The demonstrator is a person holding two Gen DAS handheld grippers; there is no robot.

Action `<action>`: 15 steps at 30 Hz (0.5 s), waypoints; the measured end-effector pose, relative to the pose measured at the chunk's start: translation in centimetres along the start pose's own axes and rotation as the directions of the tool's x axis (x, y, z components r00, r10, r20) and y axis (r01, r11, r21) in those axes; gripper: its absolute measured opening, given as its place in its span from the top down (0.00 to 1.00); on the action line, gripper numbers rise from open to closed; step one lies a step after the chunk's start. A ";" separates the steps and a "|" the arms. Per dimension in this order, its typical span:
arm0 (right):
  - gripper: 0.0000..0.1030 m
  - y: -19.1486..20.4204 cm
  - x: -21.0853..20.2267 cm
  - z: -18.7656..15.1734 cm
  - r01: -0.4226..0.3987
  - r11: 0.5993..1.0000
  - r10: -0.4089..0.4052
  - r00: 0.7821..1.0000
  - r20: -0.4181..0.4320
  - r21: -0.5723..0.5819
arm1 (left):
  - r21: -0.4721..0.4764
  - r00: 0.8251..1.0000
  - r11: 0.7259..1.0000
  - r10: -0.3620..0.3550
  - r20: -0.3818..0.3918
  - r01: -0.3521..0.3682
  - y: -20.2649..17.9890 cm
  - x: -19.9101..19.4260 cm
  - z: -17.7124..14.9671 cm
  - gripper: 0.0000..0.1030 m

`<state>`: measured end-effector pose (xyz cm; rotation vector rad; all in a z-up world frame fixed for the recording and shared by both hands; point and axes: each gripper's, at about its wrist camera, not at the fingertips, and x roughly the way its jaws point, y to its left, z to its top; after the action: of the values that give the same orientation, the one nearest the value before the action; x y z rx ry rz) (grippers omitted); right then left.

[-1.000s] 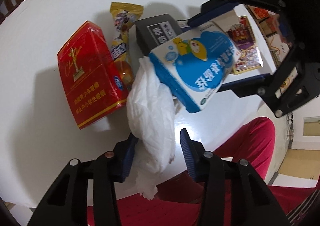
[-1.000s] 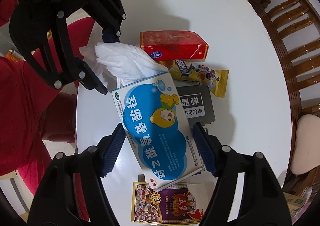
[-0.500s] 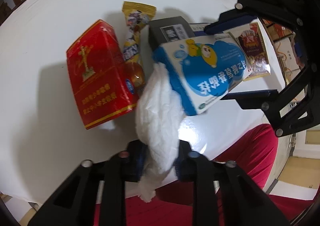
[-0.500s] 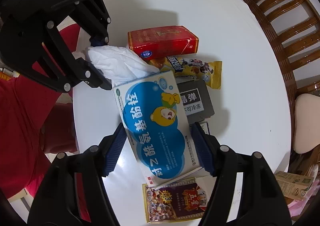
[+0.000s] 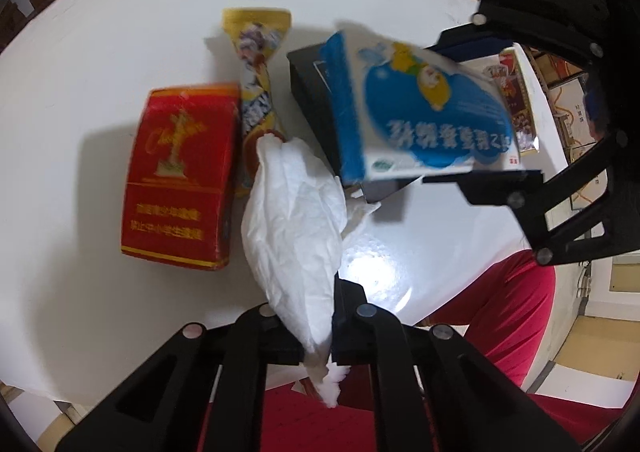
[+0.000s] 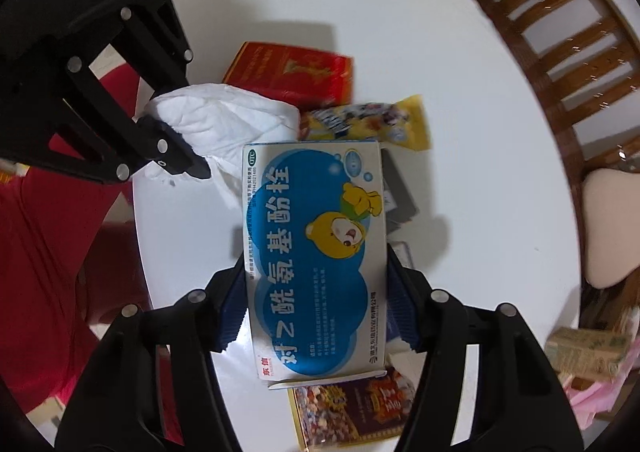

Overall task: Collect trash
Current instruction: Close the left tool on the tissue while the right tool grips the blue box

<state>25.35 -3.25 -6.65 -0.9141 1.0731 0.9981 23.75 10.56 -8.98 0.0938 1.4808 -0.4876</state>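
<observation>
My left gripper [image 5: 312, 316] is shut on a crumpled white tissue [image 5: 296, 219] and holds it above the white round table [image 5: 120, 31]; the tissue also shows in the right wrist view [image 6: 224, 123]. My right gripper [image 6: 316, 300] is shut on a blue and white medicine box [image 6: 316, 252], lifted off the table; the box shows in the left wrist view [image 5: 416, 111]. On the table lie a red carton [image 5: 180, 175], a yellow snack wrapper [image 5: 258, 63] and a black box [image 5: 316, 99].
A purple and gold packet [image 6: 352, 408] lies by the table's near edge. Wooden chairs [image 6: 560, 51] ring the table. A small green carton [image 6: 584, 352] and pink bag sit off to the side. The person's red clothing [image 5: 516, 316] is beside the table edge.
My left gripper has closed on the tissue and lifted it. My right gripper has raised the medicine box and turned it a little.
</observation>
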 end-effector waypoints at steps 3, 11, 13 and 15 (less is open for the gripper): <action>0.42 -0.4 -1.5 -0.5 0.063 0.995 -0.066 0.997 0.028 0.070 | -0.014 0.999 1.000 -0.021 0.044 0.022 -0.2 -1.0 -0.4 0.92; 0.42 1.6 -6.7 -2.2 0.220 0.924 -0.270 0.955 0.126 0.313 | -0.041 0.991 0.999 -0.013 0.135 0.019 -1.1 -3.6 -2.2 0.92; 0.42 2.4 -7.7 -2.5 0.237 0.901 -0.301 0.945 0.129 0.365 | -0.034 0.987 0.999 0.005 0.161 0.001 -1.5 -4.4 -3.0 0.92; 0.42 3.4 -9.2 -3.0 0.239 0.874 -0.325 0.935 0.143 0.424 | -0.022 0.981 1.000 -0.007 0.192 0.011 -1.8 -5.6 -4.0 0.92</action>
<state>19.79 -6.82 1.19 -0.5901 0.8861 0.5819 19.32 11.73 -3.56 0.0208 1.2974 -0.4730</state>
